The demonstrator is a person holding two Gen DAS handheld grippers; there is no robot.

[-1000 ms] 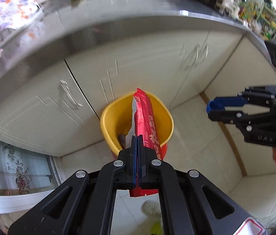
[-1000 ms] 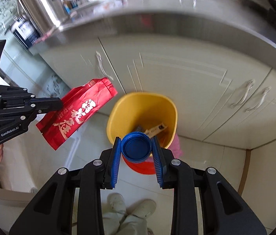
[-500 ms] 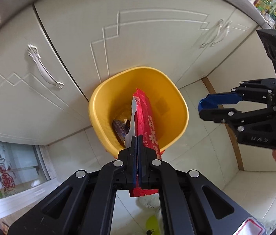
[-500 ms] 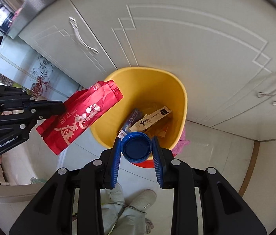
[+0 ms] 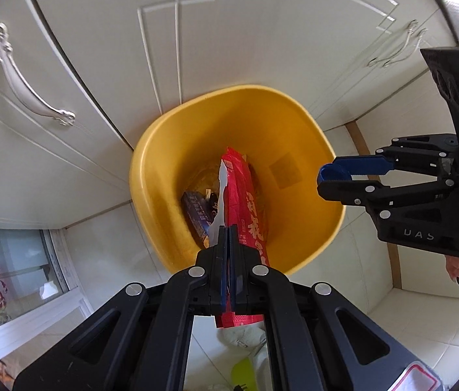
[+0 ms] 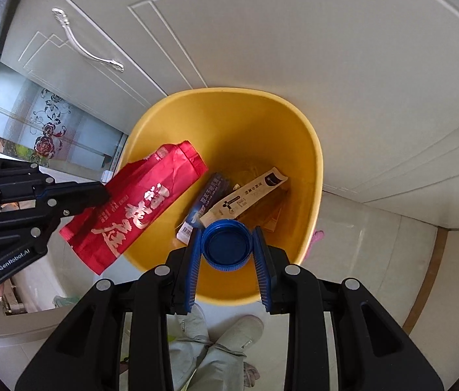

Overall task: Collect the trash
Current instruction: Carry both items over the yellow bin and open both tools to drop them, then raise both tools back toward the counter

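Right wrist | blue cap (image 6: 226,244) between fingers (image 6: 193,260) | over yellow bin (image 6: 307,150)

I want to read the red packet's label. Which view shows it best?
The right wrist view: the red packet lies broadside there, its white characters plain, held by the left gripper over the yellow bin. The left wrist view shows it edge-on, only a narrow strip.

Cream cabinet doors (image 6: 294,32) with silver handles (image 5: 24,78) stand behind; a rose-patterned glass panel (image 6: 50,127) sits left.
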